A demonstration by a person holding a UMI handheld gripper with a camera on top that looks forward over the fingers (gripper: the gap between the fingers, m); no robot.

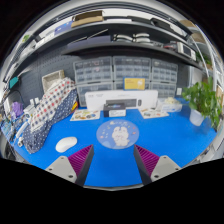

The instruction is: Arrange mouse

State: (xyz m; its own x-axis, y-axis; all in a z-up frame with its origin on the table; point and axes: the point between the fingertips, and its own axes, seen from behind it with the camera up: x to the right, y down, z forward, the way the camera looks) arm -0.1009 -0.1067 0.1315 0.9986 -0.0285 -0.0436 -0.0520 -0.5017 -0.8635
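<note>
In the gripper view, the tool point(113, 160) hung open over the blue table point(160, 135), nothing between its fingers point(80, 158). The white mouse point(66, 144) lay on the table just ahead of the left finger and off to its outer side, well apart from the round patterned mat point(117, 133) beyond the fingers. The mouse looked light, rigid and smooth-shelled, probably slippery; pinching across its narrower flanks, low down, seemed safest.
</note>
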